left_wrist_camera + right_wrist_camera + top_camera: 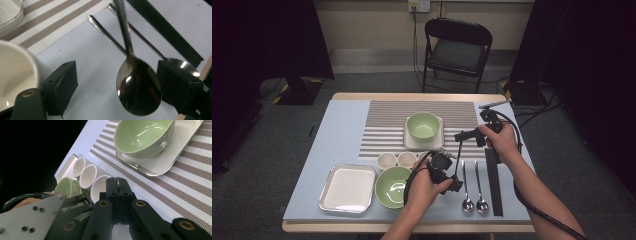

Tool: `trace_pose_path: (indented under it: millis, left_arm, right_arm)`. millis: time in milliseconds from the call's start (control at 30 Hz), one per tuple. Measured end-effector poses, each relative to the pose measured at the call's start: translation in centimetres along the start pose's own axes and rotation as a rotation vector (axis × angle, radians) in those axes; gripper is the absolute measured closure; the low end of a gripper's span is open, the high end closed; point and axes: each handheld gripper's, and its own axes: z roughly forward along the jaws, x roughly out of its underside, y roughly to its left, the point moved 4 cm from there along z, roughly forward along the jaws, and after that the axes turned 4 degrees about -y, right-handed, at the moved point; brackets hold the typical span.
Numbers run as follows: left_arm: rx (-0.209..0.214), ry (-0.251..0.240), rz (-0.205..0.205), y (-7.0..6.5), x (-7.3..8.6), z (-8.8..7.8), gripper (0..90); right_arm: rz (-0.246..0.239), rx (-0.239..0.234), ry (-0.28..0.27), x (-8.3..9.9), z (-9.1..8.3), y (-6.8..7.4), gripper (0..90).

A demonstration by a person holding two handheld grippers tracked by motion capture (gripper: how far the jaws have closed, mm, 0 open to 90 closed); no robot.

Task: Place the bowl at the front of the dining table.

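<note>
Main risk, as I judged it, was the raised spoon (138, 85) slipping. It hung by its thin handle from the right gripper (460, 136), whose jaws were pressed together in the right gripper view (119, 182). The handle itself was hard to make out there, so the hold could have been shallow. A narrow pinch that far from the spoon's bowl could let it pivot or swing. If the left gripper (117, 72) clamped on the polished, rounded bowl, the pads could skid off the curve and squirt it out. It would then drop onto the two spare spoons (467, 204) lying on the blue mat (337, 135), or against the white cup (15, 75) just beside the left jaw. Letting go on the right before the left had bitten would have the same result. The left gripper was wide open, gripping nothing. The spoon's bowl hung in the gap between its jaws, closer to the right-hand jaw in that view. It looked to touch neither, though contact on that side was hard to rule out. The handle ran up and away from it. In the high view the spoon sat above the mat between the hands, near the black strip (494, 185).
</note>
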Motion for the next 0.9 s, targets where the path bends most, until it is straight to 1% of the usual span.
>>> trace_pose_path:
  millis: [267,500,667,900]
  left_arm:
    - [-0.017,0.026,-0.007,0.2,0.2,-0.2,20.9]
    - [-0.014,0.028,-0.014,0.3,0.2,-0.1,21.8]
    - [-0.013,0.024,-0.020,0.3,0.2,0.0,22.2]
    - [-0.015,0.039,-0.021,0.5,0.3,0.4,24.8]
  right_arm:
    - [0.023,-0.002,-0.012,0.2,-0.6,-0.4,90.0]
    - [0.022,0.003,-0.014,0.2,-1.2,-0.5,90.0]
    - [0.033,0.000,-0.019,0.4,-1.8,-0.8,90.0]
    - [0.039,0.010,-0.023,0.7,-2.4,-1.2,90.0]
